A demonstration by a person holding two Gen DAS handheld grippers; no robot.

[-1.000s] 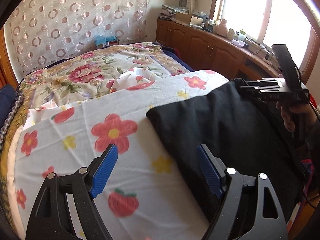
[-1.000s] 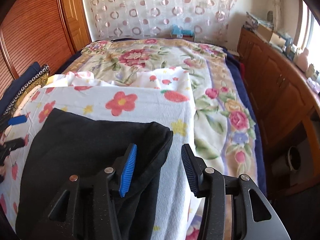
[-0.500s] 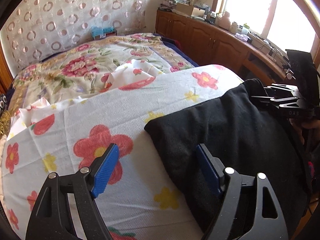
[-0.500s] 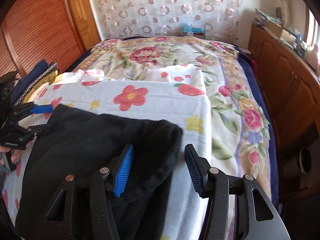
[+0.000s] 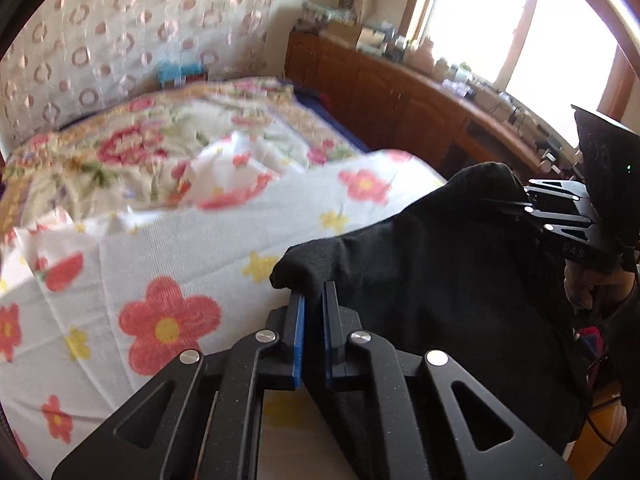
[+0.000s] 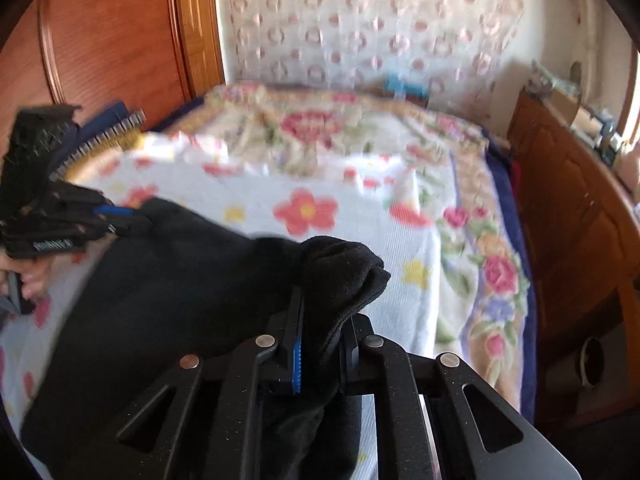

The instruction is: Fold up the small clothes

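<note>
Lying on the flowered sheet (image 5: 224, 240) of the bed, the black garment (image 5: 440, 280) is pinched at its two far corners, apparently so that edge can be lifted for a fold, the left gripper (image 5: 313, 300) and right gripper (image 6: 320, 312) each being closed tight on cloth.

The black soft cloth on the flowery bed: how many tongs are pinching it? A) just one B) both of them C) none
B: the left tongs are shut on a corner of the black soft cloth, and the right tongs are shut on its other corner, over the flowery bed sheet.
</note>
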